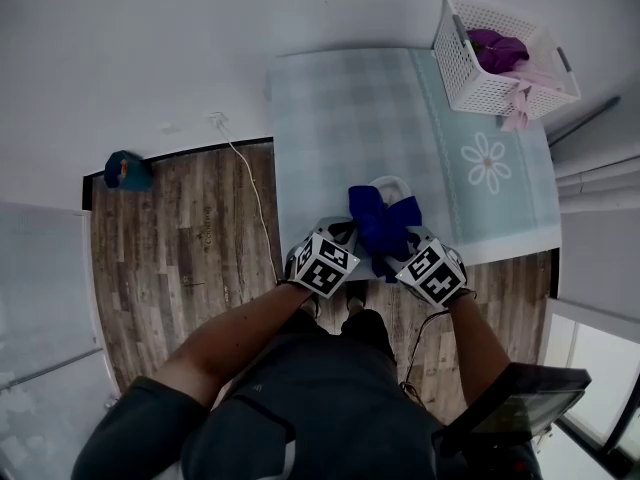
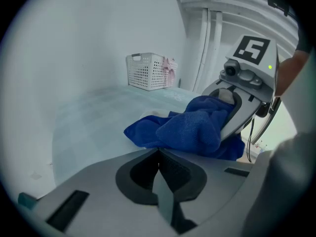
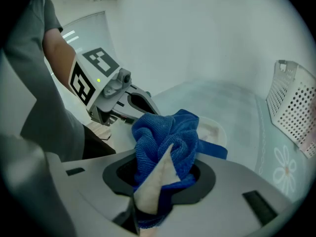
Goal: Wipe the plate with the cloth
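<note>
A blue cloth [image 1: 383, 218] lies bunched over a white plate [image 1: 391, 183] near the front edge of the table [image 1: 330, 118]. My right gripper [image 3: 163, 174] is shut on a fold of the cloth [image 3: 165, 135], and the plate's rim [image 3: 213, 131] shows just beyond it. In the head view the right gripper [image 1: 392, 256] reaches in from the lower right. My left gripper [image 2: 158, 154] is shut with nothing between its jaws, a little short of the cloth [image 2: 190, 127]. It sits at the cloth's left [image 1: 350, 234]. Most of the plate is hidden under the cloth.
A white plastic basket [image 1: 500, 58] with purple and pink fabric stands at the table's far right corner. The table carries a pale blue checked cover with a daisy print [image 1: 487, 161]. A white cable [image 1: 250, 193] and a teal object [image 1: 128, 171] lie on the wooden floor to the left.
</note>
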`<state>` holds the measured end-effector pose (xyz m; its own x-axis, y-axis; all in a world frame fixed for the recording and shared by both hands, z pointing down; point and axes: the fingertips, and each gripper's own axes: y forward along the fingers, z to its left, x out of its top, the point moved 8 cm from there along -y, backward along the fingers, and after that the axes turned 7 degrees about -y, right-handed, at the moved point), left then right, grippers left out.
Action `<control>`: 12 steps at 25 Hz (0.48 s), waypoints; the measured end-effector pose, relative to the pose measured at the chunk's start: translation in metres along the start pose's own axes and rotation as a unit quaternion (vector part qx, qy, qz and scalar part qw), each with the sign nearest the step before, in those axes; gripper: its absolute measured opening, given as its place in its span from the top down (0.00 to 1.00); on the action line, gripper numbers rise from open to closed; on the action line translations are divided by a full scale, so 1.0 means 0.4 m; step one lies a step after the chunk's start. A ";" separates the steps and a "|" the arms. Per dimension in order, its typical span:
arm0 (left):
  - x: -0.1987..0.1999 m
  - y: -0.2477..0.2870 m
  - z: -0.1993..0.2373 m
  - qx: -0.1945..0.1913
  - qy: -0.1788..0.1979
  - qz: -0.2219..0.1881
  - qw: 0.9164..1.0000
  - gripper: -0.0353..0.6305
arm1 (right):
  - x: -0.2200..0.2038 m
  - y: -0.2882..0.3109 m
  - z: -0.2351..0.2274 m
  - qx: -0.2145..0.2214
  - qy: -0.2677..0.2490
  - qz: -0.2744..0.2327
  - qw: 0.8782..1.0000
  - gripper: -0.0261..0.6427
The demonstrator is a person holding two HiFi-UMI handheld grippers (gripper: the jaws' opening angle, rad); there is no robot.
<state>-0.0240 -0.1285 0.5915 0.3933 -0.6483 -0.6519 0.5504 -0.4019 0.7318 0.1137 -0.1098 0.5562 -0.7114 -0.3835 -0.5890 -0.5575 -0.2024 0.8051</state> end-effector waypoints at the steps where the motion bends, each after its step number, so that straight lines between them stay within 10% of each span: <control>1: -0.001 0.000 0.000 0.000 0.000 0.002 1.000 0.93 | 0.004 -0.012 -0.010 0.004 0.013 -0.007 1.000 0.73; 8: 0.002 -0.004 -0.008 -0.011 0.002 -0.008 1.000 0.93 | 0.091 0.011 -0.157 -0.152 0.042 -0.061 0.986 0.73; 12: -0.007 0.000 -0.002 -0.021 -0.032 -0.016 0.999 0.93 | 0.107 0.084 -0.173 -0.154 0.021 -0.036 0.987 0.73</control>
<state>-0.0245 -0.1261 0.5932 0.3281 -0.6765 -0.6593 0.5932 -0.3957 0.7011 0.0942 -0.1955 0.5628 -0.6533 -0.3931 -0.6470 -0.4452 -0.4918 0.7483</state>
